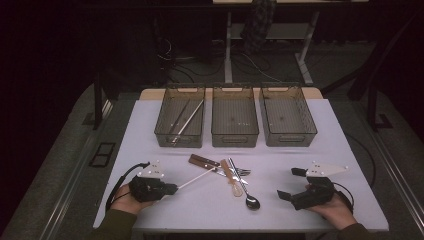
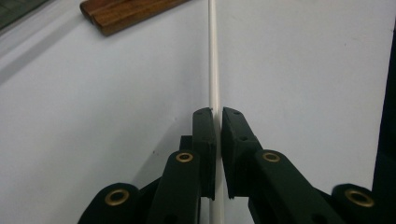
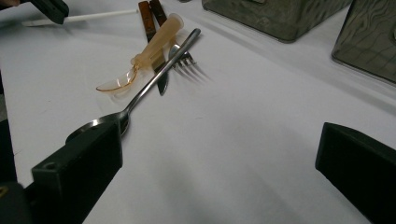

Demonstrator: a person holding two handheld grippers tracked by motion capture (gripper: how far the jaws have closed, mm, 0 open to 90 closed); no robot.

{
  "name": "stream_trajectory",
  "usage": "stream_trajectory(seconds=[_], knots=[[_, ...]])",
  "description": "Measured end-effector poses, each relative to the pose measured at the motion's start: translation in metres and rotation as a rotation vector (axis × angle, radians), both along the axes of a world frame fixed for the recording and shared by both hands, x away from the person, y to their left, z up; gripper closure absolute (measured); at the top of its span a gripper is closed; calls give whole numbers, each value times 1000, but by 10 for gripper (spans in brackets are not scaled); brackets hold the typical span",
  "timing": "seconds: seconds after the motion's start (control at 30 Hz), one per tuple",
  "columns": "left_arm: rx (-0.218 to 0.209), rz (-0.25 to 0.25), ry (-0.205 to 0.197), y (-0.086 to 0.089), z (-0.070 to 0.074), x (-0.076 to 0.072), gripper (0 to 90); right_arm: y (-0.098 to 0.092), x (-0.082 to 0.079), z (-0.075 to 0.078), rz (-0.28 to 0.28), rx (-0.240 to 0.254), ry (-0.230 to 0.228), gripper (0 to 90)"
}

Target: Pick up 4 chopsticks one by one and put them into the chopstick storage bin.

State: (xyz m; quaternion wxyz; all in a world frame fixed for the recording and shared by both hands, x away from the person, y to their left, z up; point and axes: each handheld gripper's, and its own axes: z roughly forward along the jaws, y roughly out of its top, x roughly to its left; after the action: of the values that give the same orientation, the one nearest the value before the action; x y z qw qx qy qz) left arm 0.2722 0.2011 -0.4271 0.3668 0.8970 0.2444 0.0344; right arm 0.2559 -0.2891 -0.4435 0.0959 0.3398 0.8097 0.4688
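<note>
While the left gripper point(image 1: 172, 189) rests low on the table point(image 1: 300, 150) at the near left, its jaws are clamped on a thin white stick point(image 1: 195, 179), likely a chopstick. The stick is seen running from between the pads up and away toward the cutlery pile at table centre; in the left gripper view it point(image 2: 214, 56) passes straight out between the closed jaws, beside a wooden handle point(image 2: 126, 13). The right gripper point(image 1: 289, 184) is held at the near right, jaws wide apart, nothing between them. A metal spoon point(image 3: 154, 74) is seen just ahead of one of its jaws, lying across a translucent plastic spoon point(image 3: 144, 56), a fork point(image 3: 184, 58) and a wooden-handled knife point(image 3: 156, 37). Three grey bins point(image 1: 235, 122) are lined up at the far side; long utensils are lying in the left bin point(image 1: 181, 122).
</note>
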Motion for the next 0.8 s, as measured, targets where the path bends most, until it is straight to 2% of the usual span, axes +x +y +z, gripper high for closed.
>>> stream_trajectory(seconds=[0.3, 0.4, 0.8], knots=[[-65, 23, -13, -1, 10, 0, 841, 0, 0, 0, 1, -2, 0, 5], [-100, 31, -22, 0, 15, 1, 840, 0, 1, 0, 0, -2, 0, 5], [-203, 43, -70, -5, 36, 2, 840, 0, 1, -1, -1, -2, 1, 5]])
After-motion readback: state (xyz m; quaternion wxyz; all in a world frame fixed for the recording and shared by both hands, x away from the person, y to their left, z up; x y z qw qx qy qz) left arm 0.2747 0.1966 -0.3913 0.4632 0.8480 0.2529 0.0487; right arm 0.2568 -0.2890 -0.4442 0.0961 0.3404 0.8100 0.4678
